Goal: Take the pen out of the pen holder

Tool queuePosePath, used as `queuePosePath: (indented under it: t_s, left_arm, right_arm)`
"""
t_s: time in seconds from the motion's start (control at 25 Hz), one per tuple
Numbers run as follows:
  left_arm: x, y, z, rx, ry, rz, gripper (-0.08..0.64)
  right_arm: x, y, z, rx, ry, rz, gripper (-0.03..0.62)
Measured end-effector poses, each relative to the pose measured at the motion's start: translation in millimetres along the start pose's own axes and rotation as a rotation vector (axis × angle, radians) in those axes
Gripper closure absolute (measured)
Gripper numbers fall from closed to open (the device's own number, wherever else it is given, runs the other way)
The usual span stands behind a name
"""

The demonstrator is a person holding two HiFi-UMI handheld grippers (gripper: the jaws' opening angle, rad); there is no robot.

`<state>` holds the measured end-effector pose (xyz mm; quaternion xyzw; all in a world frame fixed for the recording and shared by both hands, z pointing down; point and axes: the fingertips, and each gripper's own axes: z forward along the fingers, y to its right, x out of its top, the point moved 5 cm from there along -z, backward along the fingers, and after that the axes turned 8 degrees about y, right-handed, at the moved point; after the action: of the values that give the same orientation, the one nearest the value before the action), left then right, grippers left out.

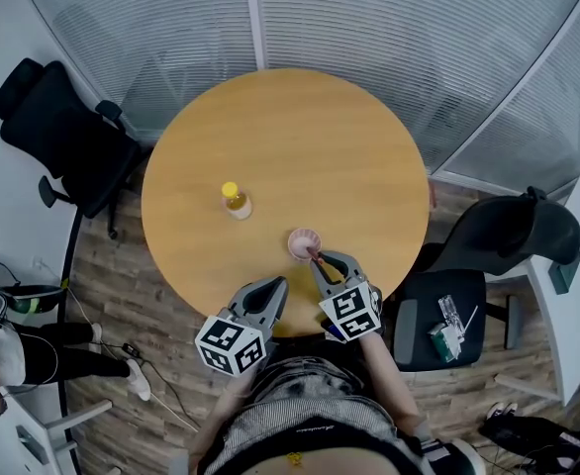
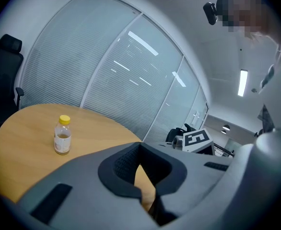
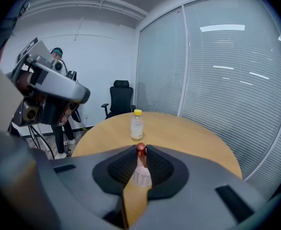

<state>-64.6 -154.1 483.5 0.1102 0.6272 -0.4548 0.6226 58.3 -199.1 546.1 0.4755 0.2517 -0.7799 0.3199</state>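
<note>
A small pale pink pen holder point(image 1: 303, 242) stands on the round wooden table point(image 1: 320, 137), near its front edge. A pen point(image 3: 141, 151) with a dark red top sticks up out of the pen holder point(image 3: 141, 174). My right gripper point(image 3: 141, 150) is shut on the pen's top, one pad on each side. In the head view the right gripper point(image 1: 317, 257) reaches the holder from the front right. My left gripper point(image 1: 278, 283) hovers over the table edge to the holder's left. The left gripper point(image 2: 140, 143) is shut with nothing in it.
A clear bottle point(image 1: 236, 202) with a yellow cap stands left of the holder, further in on the table. Black office chairs sit at the left point(image 1: 67, 137) and right point(image 1: 488, 255). A curved glass wall with blinds point(image 1: 369, 18) runs behind. A person point(image 3: 59, 123) stands at the left.
</note>
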Motion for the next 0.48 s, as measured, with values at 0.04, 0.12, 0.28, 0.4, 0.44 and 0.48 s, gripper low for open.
queuePosePath:
  t_s: [0.04, 0.12, 0.28, 0.4, 0.44, 0.48]
  left_arm:
    - [-0.2, 0.7, 0.6, -0.001, 0.002, 0.0, 0.557]
    - [0.1, 1.5, 1.6, -0.003, 0.005, -0.002, 0.557]
    - [-1.2, 4.1, 4.8, -0.009, 0.009, -0.015, 0.557]
    - [-2.1, 2.6, 4.6, -0.005, 0.013, -0.02, 0.557]
    - [-1.5, 1.8, 4.9, -0.003, 0.014, -0.02, 0.557]
    - [-0.7, 1.1, 5.5, -0.002, 0.013, -0.017, 0.557]
  right_arm:
    - [3.2, 0.4, -2.3, 0.005, 0.006, 0.004, 0.525]
    - [10.1, 0.7, -6.3, 0.018, 0.015, 0.024, 0.525]
    - [22.5, 5.8, -13.9, 0.051, 0.02, 0.046, 0.525]
    - [30.4, 8.2, -16.2, 0.062, 0.014, 0.054, 0.525]
    - [33.9, 9.0, -16.8, 0.063, 0.012, 0.054, 0.525]
    - [37.9, 9.7, -17.5, 0.064, 0.011, 0.052, 0.525]
